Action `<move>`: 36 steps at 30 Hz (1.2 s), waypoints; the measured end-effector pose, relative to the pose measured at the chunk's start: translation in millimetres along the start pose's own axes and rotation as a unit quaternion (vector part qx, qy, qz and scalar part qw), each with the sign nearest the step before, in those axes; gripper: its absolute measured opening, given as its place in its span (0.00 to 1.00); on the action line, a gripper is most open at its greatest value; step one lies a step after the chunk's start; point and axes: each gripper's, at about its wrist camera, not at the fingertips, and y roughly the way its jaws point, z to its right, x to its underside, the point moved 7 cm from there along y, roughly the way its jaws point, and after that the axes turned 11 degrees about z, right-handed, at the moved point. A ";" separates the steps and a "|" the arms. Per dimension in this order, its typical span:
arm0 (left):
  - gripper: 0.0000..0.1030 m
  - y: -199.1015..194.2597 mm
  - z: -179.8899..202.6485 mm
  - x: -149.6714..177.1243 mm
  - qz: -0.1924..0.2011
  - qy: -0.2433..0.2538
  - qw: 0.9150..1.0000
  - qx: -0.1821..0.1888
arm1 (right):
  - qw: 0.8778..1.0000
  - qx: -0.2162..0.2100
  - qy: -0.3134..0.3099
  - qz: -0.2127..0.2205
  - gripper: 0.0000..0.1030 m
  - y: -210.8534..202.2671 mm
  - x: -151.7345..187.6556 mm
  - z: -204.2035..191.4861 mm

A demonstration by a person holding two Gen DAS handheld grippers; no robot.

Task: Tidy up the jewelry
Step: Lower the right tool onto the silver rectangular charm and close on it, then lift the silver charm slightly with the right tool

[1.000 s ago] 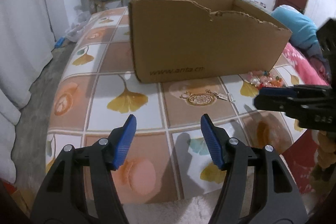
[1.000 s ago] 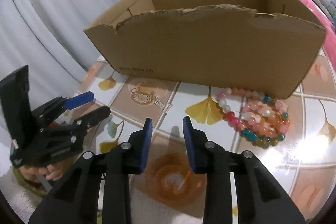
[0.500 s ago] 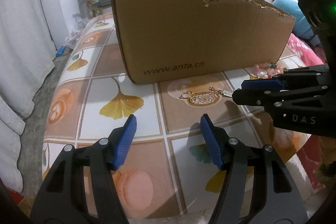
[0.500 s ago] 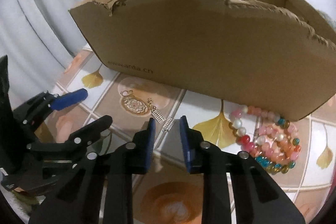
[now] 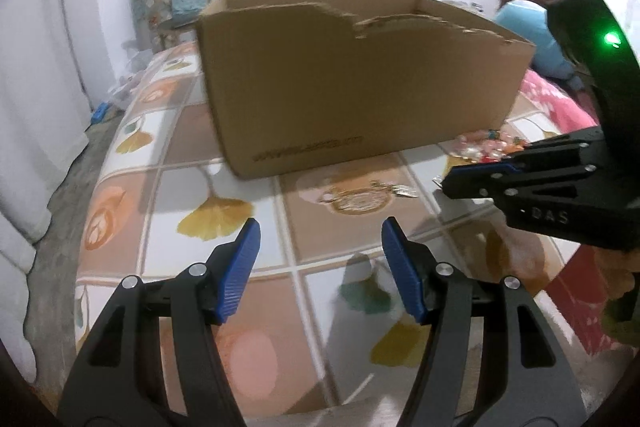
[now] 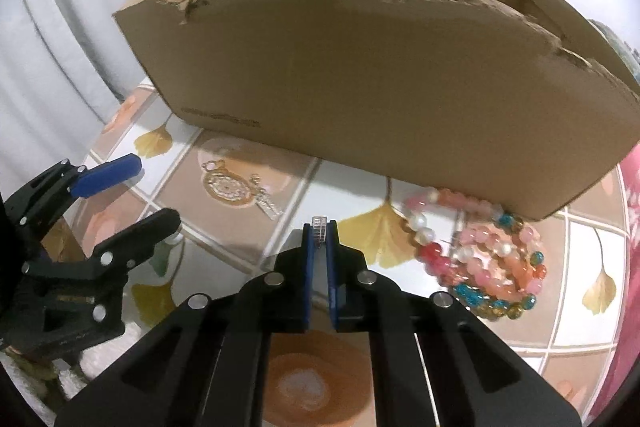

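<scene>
Right wrist view, nearest first: the right gripper [image 6: 320,227] has just been closing, and its blue pads now pinch a small silvery rectangular charm [image 6: 319,223], whose ribbed end sticks out past the tips. The grip looks set at the very tips, probably because the piece is thin and lay flat on the patterned tablecloth [image 6: 240,239]. Whether the charm has left the cloth cannot be told. Just beyond lies a gold filigree pendant [image 6: 226,185] with a second silvery charm [image 6: 269,205] at its end; whether any chain ties the pinched piece to it is not visible. To the right, a heap of pink, white and teal beaded bracelets [image 6: 480,259] rests against the foot of the cardboard box [image 6: 360,87].

From the left wrist, the left gripper [image 5: 320,267] hangs over bare cloth with its jaws well apart and nothing between them, seemingly held out of the way while the other hand works. The pendant [image 5: 360,199] lies ahead of it, near the box.

The box stands behind all the jewelry, open-topped with a torn front rim, most likely the place where the pieces are meant to go; the low, ragged edge would ease dropping items in.
</scene>
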 end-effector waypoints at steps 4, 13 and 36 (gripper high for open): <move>0.52 8.9 14.3 -6.1 0.001 0.020 0.999 0.027 | 1.000 0.001 0.016 0.003 0.06 -0.9 4.3 10.3; 0.39 35.4 45.2 -14.0 -0.024 0.050 0.996 0.075 | 0.999 -0.019 0.026 0.018 0.06 -3.5 12.2 20.1; 0.24 60.8 52.8 -21.0 -0.103 0.072 0.982 0.140 | 0.994 -0.075 0.070 0.033 0.06 -25.9 17.8 54.9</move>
